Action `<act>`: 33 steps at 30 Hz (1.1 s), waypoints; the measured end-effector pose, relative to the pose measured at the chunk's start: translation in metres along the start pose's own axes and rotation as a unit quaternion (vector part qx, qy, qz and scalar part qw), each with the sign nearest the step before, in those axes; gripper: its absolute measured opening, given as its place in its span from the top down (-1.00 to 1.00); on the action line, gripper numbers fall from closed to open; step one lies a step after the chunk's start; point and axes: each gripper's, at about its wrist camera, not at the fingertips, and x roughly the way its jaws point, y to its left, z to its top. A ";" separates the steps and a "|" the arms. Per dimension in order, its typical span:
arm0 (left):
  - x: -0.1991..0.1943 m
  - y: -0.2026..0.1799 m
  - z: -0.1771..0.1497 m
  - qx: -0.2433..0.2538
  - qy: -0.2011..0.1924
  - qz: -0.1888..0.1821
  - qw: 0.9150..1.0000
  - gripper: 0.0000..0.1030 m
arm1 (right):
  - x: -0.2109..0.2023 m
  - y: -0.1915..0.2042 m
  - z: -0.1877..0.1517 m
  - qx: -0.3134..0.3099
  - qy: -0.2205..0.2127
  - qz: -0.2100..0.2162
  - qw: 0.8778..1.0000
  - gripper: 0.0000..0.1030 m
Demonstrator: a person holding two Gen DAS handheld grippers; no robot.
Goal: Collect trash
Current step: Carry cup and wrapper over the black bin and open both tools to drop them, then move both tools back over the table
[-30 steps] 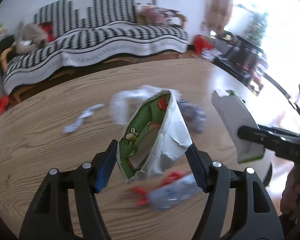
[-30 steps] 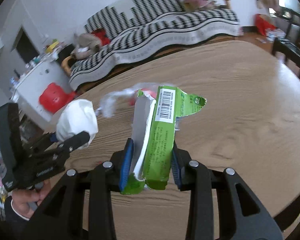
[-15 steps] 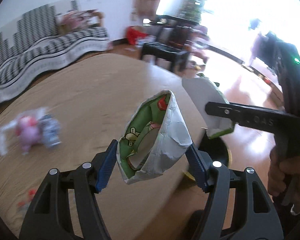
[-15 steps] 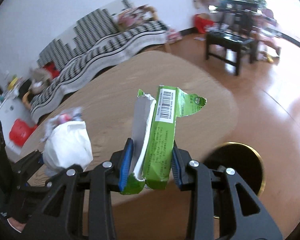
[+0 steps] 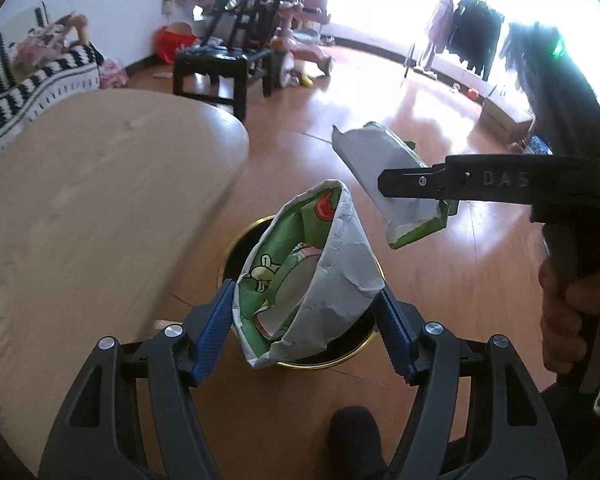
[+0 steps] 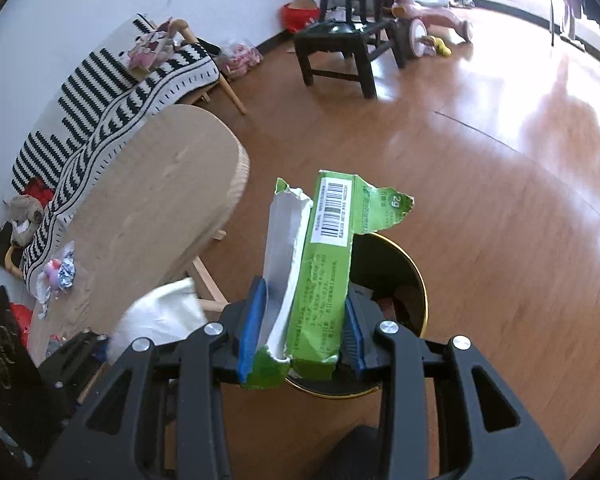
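Trash now hangs over the bin (image 5: 236, 248), carried off the bench (image 5: 80, 200): left claw (image 5: 306, 326) grips a crumpled wrapper (image 5: 332, 280), right claw (image 6: 302, 324) a green packet (image 6: 328, 264). Releasing comes next.

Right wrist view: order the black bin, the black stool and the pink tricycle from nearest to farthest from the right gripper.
1. Black bin: right under the right gripper, behind the green wrapper it grips.
2. Black stool: across the wooden floor, upper middle.
3. Pink tricycle: beyond the stool, to its right, near the bright window.
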 end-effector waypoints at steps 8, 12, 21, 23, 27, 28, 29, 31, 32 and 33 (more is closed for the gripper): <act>0.025 0.001 0.007 -0.002 0.015 0.002 1.000 -0.29 | 0.008 0.000 0.004 0.003 0.007 -0.001 1.000 0.28; 0.028 0.002 0.007 -0.004 0.016 0.006 1.000 -0.29 | 0.012 0.008 0.006 0.003 0.009 -0.002 1.000 0.28; 0.027 0.002 0.005 -0.007 0.016 0.011 1.000 -0.30 | 0.015 0.010 0.008 0.004 0.010 0.001 1.000 0.26; 0.028 -0.001 0.005 -0.007 0.017 0.015 1.000 -0.31 | 0.015 0.010 0.008 0.007 0.009 0.000 1.000 0.25; 0.030 -0.002 0.005 -0.001 0.018 0.015 1.000 -0.50 | 0.015 0.007 0.011 0.016 0.006 0.003 1.000 -0.18; 0.029 -0.003 0.005 0.000 0.016 0.017 1.000 -0.59 | 0.014 0.006 0.011 0.017 0.002 0.002 1.000 -0.21; 0.028 -0.003 0.006 0.001 0.014 0.018 1.000 -0.60 | 0.014 0.006 0.012 0.018 0.000 0.001 1.000 -0.21; 0.027 -0.004 0.006 0.002 0.012 0.015 1.000 -0.62 | 0.013 0.006 0.012 0.017 -0.002 0.001 1.000 -0.21; 0.025 -0.004 0.006 0.003 0.010 0.014 1.000 -0.63 | 0.013 0.006 0.012 0.018 -0.003 0.002 1.000 -0.21; 0.024 -0.004 0.006 0.003 0.008 0.015 1.000 -0.63 | 0.013 0.007 0.012 0.019 -0.004 0.002 1.000 -0.21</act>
